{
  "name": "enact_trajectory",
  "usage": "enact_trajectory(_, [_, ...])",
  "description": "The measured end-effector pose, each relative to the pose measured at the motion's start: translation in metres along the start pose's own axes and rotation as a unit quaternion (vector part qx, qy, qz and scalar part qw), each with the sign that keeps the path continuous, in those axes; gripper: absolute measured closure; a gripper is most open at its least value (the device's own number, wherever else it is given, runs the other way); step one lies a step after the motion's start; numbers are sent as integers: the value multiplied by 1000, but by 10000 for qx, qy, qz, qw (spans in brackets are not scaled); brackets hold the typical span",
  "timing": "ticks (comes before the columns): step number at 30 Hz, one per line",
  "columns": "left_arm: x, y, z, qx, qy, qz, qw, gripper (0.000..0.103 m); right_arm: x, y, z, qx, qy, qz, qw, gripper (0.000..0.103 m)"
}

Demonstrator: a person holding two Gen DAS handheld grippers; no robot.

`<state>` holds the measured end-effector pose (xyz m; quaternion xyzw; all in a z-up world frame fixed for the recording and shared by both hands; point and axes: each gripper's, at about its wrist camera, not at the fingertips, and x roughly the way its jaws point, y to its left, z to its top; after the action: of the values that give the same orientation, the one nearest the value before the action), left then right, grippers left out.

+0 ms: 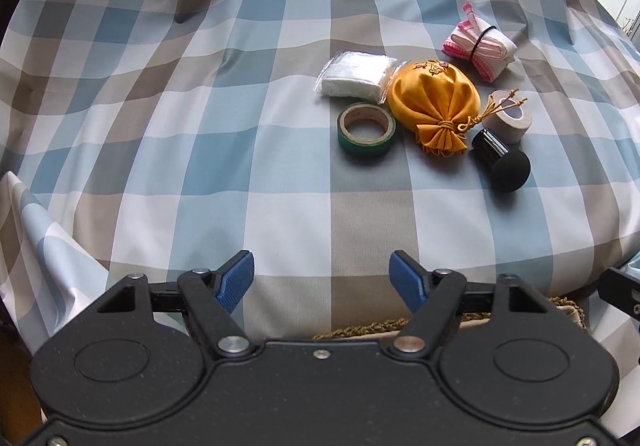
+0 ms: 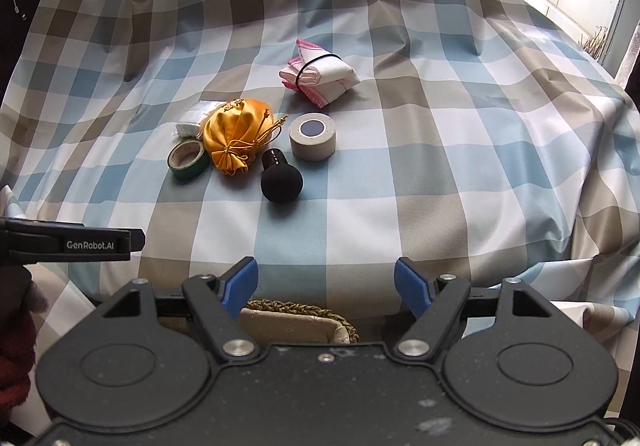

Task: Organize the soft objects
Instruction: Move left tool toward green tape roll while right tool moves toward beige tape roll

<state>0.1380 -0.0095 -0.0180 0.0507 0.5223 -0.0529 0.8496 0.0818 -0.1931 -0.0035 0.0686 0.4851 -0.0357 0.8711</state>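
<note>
A cluster lies on the checked cloth point(image 1: 200, 125): an orange satin pouch point(image 1: 434, 97) point(image 2: 238, 129), a white packet in clear plastic point(image 1: 356, 75) point(image 2: 192, 117), a green tape roll point(image 1: 366, 127) point(image 2: 187, 159), a white tape roll point(image 1: 508, 117) point(image 2: 313, 135), a black sponge-headed applicator point(image 1: 502, 157) point(image 2: 280, 175), and a pink-and-white cloth bundle point(image 1: 480, 49) point(image 2: 320, 75) tied with a black band. My left gripper point(image 1: 320, 266) is open and holds nothing, well short of the cluster. My right gripper point(image 2: 325, 270) is likewise open and holds nothing.
A woven basket point(image 2: 296, 316) point(image 1: 360, 330) with a pale lining sits just below both grippers at the near edge. The left gripper's side point(image 2: 68, 242) shows at the left of the right wrist view. The cloth drapes over the edges; windows lie behind.
</note>
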Motion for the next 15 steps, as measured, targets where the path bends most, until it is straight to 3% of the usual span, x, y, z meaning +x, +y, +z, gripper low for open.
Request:
enact_trajectory(7, [29,-9,23,203,-110,101,9997,32,35,-5,14,144,146,-31,9998,28])
enact_trajectory(15, [54,-14,41,280,-325,-41,9991,32,62,-3,32,159,73,19,9998,28])
